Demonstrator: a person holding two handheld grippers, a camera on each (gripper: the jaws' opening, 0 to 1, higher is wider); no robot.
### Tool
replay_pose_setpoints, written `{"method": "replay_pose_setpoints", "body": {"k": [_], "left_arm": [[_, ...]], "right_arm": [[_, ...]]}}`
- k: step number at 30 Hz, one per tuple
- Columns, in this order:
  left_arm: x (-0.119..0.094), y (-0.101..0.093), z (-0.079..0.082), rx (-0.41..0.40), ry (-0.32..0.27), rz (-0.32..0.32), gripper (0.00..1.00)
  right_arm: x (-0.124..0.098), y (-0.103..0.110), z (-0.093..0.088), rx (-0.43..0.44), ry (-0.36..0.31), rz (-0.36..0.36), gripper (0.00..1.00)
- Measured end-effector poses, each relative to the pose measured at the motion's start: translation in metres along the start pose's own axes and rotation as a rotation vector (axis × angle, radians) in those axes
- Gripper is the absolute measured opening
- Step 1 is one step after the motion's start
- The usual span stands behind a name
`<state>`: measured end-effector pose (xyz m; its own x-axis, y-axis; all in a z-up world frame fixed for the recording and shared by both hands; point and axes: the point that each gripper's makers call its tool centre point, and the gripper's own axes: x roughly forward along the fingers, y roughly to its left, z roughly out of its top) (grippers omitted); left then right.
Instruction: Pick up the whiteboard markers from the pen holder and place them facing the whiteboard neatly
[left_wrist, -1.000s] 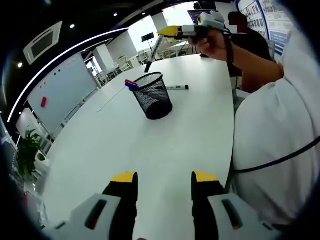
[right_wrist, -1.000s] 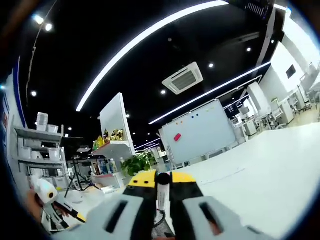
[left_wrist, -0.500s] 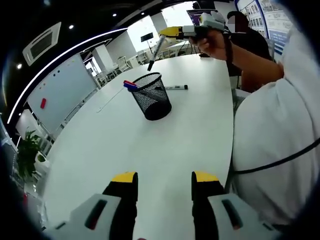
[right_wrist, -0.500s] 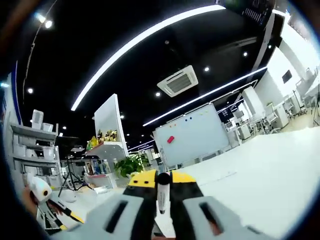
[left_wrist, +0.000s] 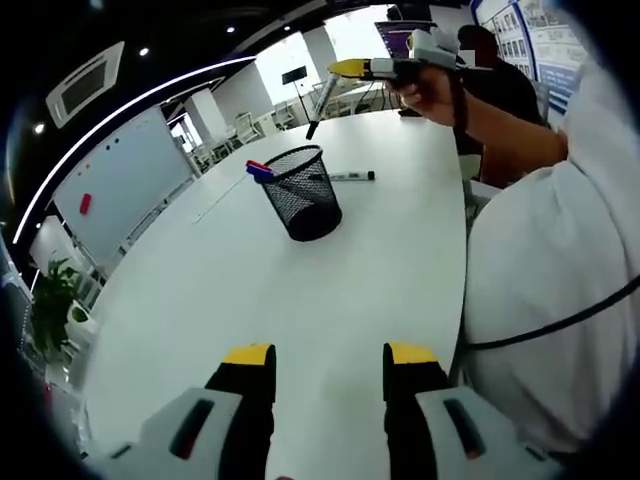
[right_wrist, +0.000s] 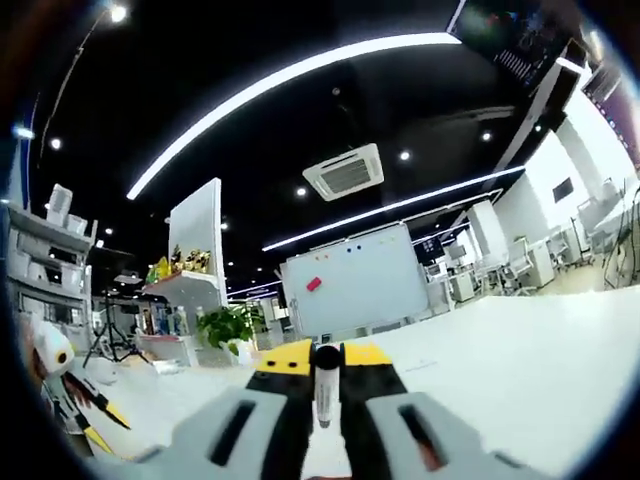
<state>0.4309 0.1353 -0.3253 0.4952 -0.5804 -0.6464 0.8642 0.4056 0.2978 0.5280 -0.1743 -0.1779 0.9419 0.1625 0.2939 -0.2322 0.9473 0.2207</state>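
Observation:
A black mesh pen holder (left_wrist: 303, 192) stands on the white table (left_wrist: 300, 300), with a blue and a red marker (left_wrist: 261, 169) sticking out of its rim. Another marker (left_wrist: 352, 176) lies flat on the table just behind it. My left gripper (left_wrist: 328, 355) hovers open over the table's near part, nothing between its fingers. My right gripper (left_wrist: 350, 68), held high beyond the holder by a hand, is shut on a marker (left_wrist: 321, 105) that hangs down from it. In the right gripper view that marker (right_wrist: 324, 385) is pinched in my right gripper (right_wrist: 325, 355). The whiteboard (right_wrist: 348, 280) stands ahead.
A person in a white sleeve (left_wrist: 560, 250) fills the right side of the left gripper view. The whiteboard (left_wrist: 120, 175) stands left of the table. A thin line-like object (left_wrist: 222, 196) lies on the table near the holder. Plants (right_wrist: 225, 325) and shelves (right_wrist: 190, 290) stand beyond.
My right gripper with its marker has lifted and swung away from the holder, and its view has tilted up toward the whiteboard. The left gripper has stayed put.

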Motion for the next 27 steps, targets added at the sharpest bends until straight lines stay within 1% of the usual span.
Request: {"method": "replay_pose_setpoints", "body": {"k": [5, 8, 19, 23, 27], "left_arm": [[0.001, -0.001, 0.001, -0.002, -0.001, -0.005, 0.45], [0.001, -0.005, 0.004, -0.006, -0.016, -0.025, 0.45], [0.002, -0.007, 0.006, 0.000, -0.020, -0.030, 0.45], [0.003, -0.010, 0.008, 0.007, -0.022, -0.038, 0.45], [0.003, -0.013, 0.010, 0.014, -0.030, -0.048, 0.45]], "right_arm": [[-0.001, -0.003, 0.001, -0.008, -0.003, -0.008, 0.08], [-0.002, -0.006, 0.001, -0.020, -0.006, -0.017, 0.08], [-0.007, -0.014, 0.000, -0.056, 0.003, -0.045, 0.08], [-0.010, -0.018, -0.002, -0.077, 0.007, -0.061, 0.08], [-0.013, -0.022, -0.003, -0.115, 0.006, -0.083, 0.08]]}}
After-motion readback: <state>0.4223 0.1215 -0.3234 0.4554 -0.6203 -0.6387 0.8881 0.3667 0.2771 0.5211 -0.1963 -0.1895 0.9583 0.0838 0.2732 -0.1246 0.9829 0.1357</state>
